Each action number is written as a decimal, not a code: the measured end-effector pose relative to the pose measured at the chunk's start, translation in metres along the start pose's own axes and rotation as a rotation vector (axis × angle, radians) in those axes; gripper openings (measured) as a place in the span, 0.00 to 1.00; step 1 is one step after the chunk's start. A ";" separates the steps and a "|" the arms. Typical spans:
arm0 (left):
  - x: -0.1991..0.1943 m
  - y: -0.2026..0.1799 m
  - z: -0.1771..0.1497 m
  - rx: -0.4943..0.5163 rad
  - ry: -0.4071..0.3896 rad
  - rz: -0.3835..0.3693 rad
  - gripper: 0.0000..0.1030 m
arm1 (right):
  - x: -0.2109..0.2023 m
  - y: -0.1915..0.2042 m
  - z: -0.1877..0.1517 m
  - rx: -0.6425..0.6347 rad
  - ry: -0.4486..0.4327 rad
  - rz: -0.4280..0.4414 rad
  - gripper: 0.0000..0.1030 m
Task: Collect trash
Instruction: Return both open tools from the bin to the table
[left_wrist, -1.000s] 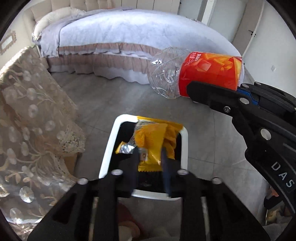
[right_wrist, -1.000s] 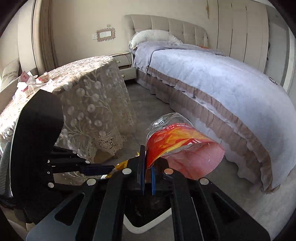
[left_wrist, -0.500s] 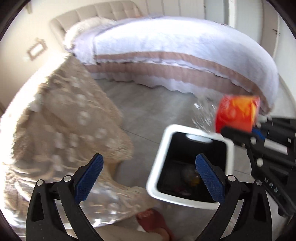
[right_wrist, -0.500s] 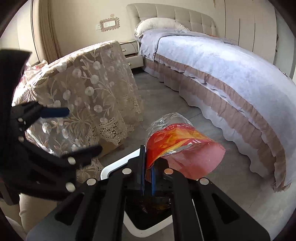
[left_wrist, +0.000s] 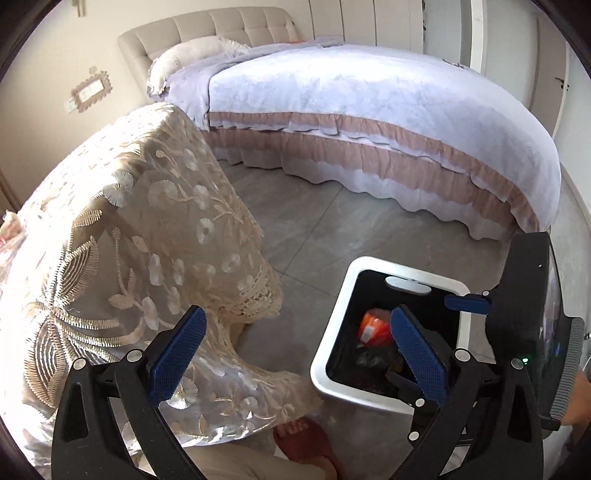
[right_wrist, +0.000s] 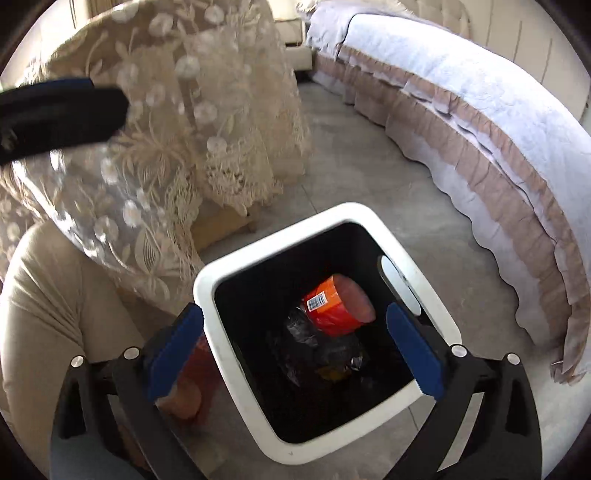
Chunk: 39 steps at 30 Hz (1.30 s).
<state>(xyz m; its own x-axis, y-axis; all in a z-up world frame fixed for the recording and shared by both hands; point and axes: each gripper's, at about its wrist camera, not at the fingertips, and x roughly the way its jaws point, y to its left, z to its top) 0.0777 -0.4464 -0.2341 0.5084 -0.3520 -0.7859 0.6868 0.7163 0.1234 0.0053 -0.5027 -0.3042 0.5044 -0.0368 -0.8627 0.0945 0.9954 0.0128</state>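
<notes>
Bottle (right_wrist: 338, 308) with the orange label lies inside the bin (right_wrist: 236, 373), on top of dark wrappers. Looks empty: light, crushable, slick plastic, so best taken across the labelled body. Right gripper (right_wrist: 293, 349) hangs spread wide over the bin mouth, holding nothing. Left gripper (left_wrist: 295, 354) is also wide apart and empty. Lace tablecloth (left_wrist: 147, 236) drapes just beside the bin; bed (left_wrist: 369, 110) beyond.

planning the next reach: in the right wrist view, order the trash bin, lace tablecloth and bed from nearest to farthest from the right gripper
1. trash bin: directly under the open right gripper, with the orange-labelled bottle inside.
2. lace tablecloth: ahead, to the left.
3. bed: farthest, across the floor to the right.
</notes>
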 end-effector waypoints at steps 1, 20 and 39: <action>-0.004 0.001 0.001 -0.008 -0.014 0.001 0.95 | -0.004 0.001 0.000 -0.011 -0.009 -0.022 0.96; -0.150 0.092 0.007 -0.198 -0.322 0.189 0.95 | -0.175 0.060 0.082 -0.104 -0.650 -0.073 0.96; -0.257 0.266 -0.078 -0.480 -0.385 0.518 0.95 | -0.202 0.238 0.170 -0.364 -0.750 0.174 0.96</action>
<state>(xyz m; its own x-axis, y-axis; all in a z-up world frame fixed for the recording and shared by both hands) 0.0890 -0.1187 -0.0463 0.9049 -0.0244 -0.4250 0.0608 0.9955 0.0724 0.0721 -0.2736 -0.0406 0.9333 0.1991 -0.2987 -0.2547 0.9537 -0.1601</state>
